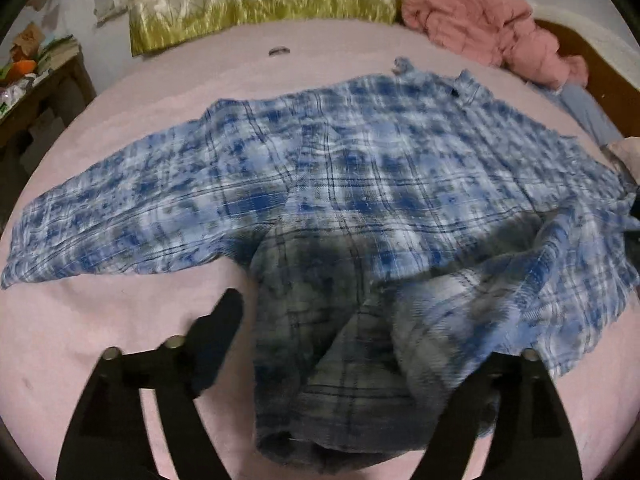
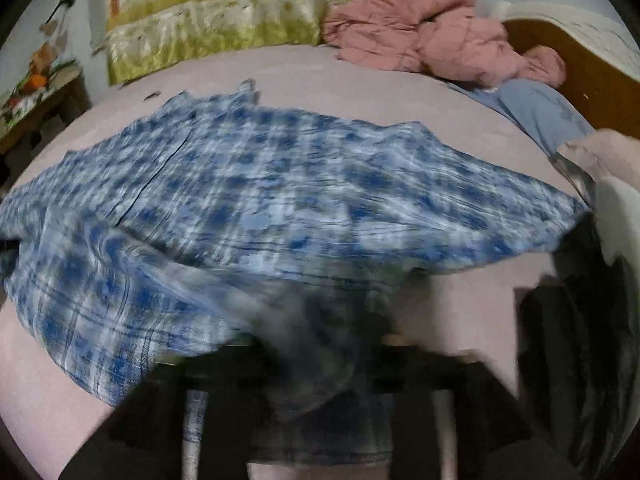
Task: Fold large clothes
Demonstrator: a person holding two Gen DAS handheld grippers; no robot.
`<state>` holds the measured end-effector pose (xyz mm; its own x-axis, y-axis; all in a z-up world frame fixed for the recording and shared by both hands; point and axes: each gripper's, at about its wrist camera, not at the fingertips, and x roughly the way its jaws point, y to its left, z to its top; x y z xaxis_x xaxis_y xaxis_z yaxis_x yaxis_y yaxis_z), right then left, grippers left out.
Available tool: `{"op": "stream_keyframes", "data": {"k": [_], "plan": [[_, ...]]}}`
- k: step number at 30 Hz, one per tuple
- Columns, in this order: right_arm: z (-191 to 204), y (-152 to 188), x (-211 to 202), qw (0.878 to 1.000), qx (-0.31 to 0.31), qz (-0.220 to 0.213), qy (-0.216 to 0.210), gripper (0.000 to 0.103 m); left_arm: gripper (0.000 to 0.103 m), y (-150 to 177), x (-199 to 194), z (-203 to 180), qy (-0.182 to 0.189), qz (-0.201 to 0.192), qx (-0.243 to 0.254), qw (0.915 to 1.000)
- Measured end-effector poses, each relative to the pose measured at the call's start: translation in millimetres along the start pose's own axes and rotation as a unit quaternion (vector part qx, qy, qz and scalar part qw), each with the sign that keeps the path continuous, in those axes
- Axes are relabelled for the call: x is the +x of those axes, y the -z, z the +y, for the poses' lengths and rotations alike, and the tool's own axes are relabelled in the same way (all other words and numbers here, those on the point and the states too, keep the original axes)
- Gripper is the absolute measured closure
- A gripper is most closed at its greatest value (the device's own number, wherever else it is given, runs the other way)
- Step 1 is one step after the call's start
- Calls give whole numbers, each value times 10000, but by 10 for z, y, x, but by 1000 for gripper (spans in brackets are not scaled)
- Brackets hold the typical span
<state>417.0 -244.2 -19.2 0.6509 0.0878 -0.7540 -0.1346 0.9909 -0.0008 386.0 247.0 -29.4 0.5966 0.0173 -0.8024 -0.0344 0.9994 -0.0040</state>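
Left tool [image 1: 352,364] spread over plaid shirt [image 1: 360,168]; right tool [image 2: 316,364] blurred, seemingly spread

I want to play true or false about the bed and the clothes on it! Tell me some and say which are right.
1. The checked shirt is blue and white. True.
2. The shirt hangs on a hanger. False: it lies spread on the pink bed sheet.
3. A crumpled pink garment sits at the far side of the bed. True.
4. The shirt is already folded into a small square. False: its sleeve is stretched out.
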Motion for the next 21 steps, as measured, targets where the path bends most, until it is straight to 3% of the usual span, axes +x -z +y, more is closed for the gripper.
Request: {"op": "stream_keyframes", "data": {"k": [1, 4, 7, 10, 12, 14, 15, 16, 17, 18, 21], "plan": [[-57, 19, -41, 9999, 117, -88, 60, 12, 13, 53, -65, -9, -6, -154, 15, 9999], [-278, 78, -207, 9974, 554, -450, -23, 12, 3, 200, -279, -42, 55, -603, 36, 9982], [-474, 105, -319, 9926, 1041, -615, -113, 12, 2, 252, -428, -28, -42, -892, -181, 9958], [-510, 90, -333, 9926, 1017, -636, -199, 12, 2, 160, -490, 47, -242, -1066, -541, 9925], [-456, 68, -276, 9947, 819, -551, -291, 12, 2, 7, -359, 58, -244, -616, -587, 9961], [-352, 16, -131, 9971, 511, -334, -452, 15, 2, -156, -101, 50, 79, 249, -524, 9983], [-332, 0, -83, 9977, 478, -330, -347, 28, 4, -241, 11, 67, 239, 534, -581, 9966], [-316, -22, -17, 9983, 461, -309, -168, 51, 4, -286, 59, 95, 259, 639, -701, 9952], [-318, -51, 62, 9986, 458, -254, 32, 64, 5, -343, 98, 148, 305, 773, -884, 9926], [-341, -81, 128, 9983, 505, -221, 202, 84, 6, -399, 103, 202, 509, 831, -1054, 9896], [-507, -111, 260, 9944, 807, -229, 638, 90, 6, -479, -4, 335, 1319, 705, -1405, 9787]]}}
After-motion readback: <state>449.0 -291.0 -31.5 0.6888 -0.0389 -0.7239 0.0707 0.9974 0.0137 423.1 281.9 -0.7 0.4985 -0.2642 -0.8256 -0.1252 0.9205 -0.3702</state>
